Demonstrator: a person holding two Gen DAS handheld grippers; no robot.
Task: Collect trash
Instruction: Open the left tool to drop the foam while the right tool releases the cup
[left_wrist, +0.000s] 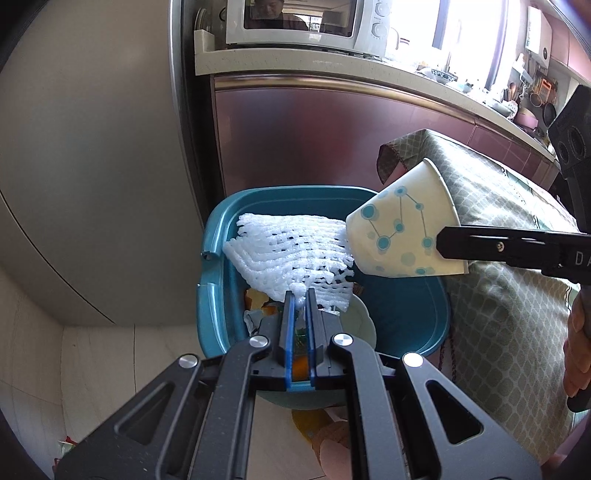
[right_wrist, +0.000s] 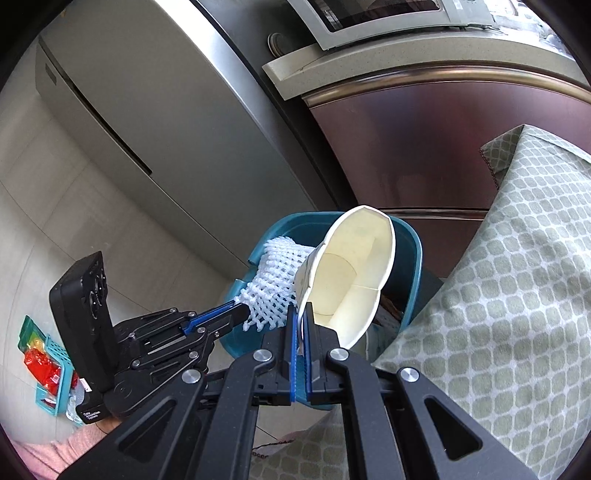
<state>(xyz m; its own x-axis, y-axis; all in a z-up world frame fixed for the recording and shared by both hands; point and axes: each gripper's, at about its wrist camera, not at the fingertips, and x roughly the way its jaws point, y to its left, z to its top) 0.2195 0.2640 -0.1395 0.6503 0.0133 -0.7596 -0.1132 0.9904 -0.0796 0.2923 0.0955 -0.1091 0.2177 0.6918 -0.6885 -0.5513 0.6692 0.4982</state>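
**Two light pieces held over the bin**

We start with the largest thing, the teal plastic waste bin (left_wrist: 221, 236), which fills the lower centre of the left wrist view and stands just beside a table draped in a green-patterned cloth (left_wrist: 509, 280). It already holds scraps, among them something orange and a pale dish-like piece, though we cannot make these out clearly.

Next comes the white foam fruit net (left_wrist: 291, 247), spread across the bin's mouth in the middle of the frame. We judge it very light, soft and springy; it will crush flat under the pads and may cling to them when let go. Our left gripper (left_wrist: 301, 295) is clamped on its lower edge, a fair hold, since the mesh gives the pads something to bite.

Smaller still is the white paper cup with blue dots and lines (left_wrist: 402, 229), at centre right of that view and tilted on its side, its open mouth showing in the middle of the right wrist view (right_wrist: 354, 273). We judge it light, thin-walled and easily dented, so the rim is the sensible place to pinch. Our right gripper (right_wrist: 302, 317) is closed on the cup's wall at the rim, one finger inside and one outside, and the wall looks slightly squashed there. The cup touches the net's right edge above the bin.
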